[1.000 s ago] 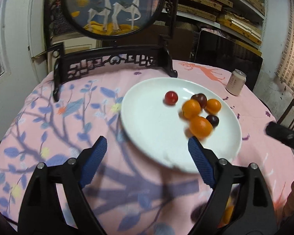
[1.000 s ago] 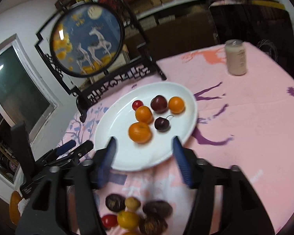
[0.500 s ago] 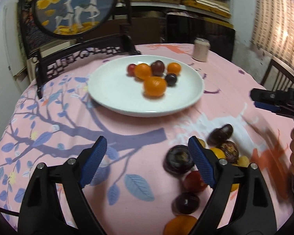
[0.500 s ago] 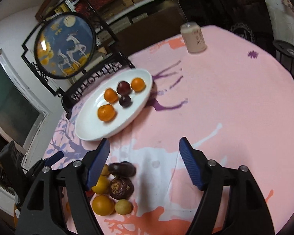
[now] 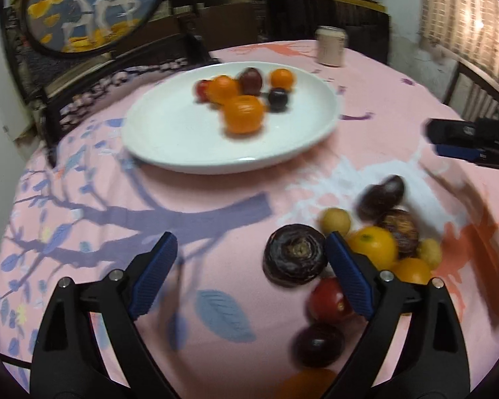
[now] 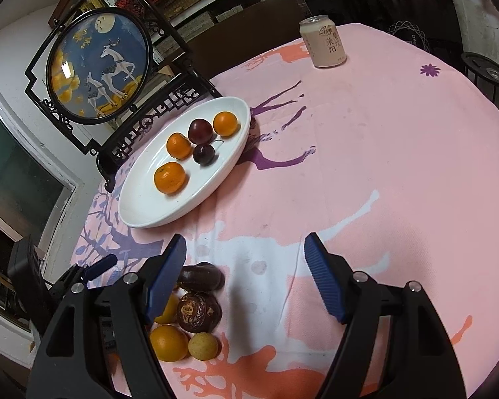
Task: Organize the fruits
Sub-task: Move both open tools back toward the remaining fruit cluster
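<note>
reaching for the next fruit, the left gripper (image 5: 249, 276) is hanging low over the counter (image 6: 366, 153) with jaws wide and empty, the dark wrinkled fruit (image 5: 294, 255) lying just inside its right finger. the right gripper (image 6: 246, 272) is also spread wide and holding nothing, near the loose pile (image 6: 189, 312) of oranges, dark fruits and small yellow ones. the plate (image 6: 143, 212) is already carrying six fruits in the left view, so the job looks partly done. the next move seems to call for centring the left jaws around the dark fruit, closing gently, then carrying it to the plate. compared with half a second ago, the left gripper is sitting closer to the pile, and the right one is barely shifted.
</note>
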A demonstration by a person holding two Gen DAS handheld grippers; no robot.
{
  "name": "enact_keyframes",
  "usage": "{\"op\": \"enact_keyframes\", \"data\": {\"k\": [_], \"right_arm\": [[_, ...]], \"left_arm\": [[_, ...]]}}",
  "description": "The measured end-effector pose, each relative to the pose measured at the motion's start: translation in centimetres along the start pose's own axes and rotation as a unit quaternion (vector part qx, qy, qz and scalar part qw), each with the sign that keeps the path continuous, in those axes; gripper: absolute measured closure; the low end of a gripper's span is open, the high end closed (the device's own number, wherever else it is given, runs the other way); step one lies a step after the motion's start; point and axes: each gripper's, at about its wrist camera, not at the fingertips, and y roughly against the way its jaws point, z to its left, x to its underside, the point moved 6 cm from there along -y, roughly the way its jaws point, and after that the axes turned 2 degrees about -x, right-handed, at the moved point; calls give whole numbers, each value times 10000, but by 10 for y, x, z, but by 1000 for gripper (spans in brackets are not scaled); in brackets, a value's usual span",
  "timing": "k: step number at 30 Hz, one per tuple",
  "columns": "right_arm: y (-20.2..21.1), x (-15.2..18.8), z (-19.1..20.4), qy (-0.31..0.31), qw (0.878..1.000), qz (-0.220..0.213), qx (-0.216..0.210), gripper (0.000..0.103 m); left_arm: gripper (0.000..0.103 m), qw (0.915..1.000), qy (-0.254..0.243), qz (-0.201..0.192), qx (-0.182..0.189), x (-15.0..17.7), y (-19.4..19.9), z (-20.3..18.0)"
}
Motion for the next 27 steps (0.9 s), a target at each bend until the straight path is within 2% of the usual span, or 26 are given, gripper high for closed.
{"op": "enact_keyframes", "data": {"k": [3,4,7,13,20,22,23,25,27], "right_arm": [[2,0,0,-25,10000,-9,-61,29],[3,0,1,-29,10000,-12,-80,29],[4,0,3,-15,9999,-28,-118,29],[7,-1,5,36,9999,-101,-129,29],[1,3,8,161,9999,9,-63,29],[0,3,8,166,9998,36,-55,29],[0,3,7,146,9999,37,-60,29],[1,3,7,134,9999,27,-81,29],[2,3,8,156,9998,16,-84,29]], "left_arm": [[10,9962,178,-36,-857,1,-1,32],[11,9952,281,-33,-932,1,-1,38],[11,9949,693,-171,-719,-2,8,52],[12,9964,228,-260,-774,-2,6,31],[12,9969,254,-222,-715,-5,1,36],[12,9942,461,-304,-924,-8,6,55],[12,9923,794,-355,-885,-9,11,71],[13,9909,1080,-323,-739,-7,13,84],[14,9917,1041,-294,-696,-4,16,84]]}}
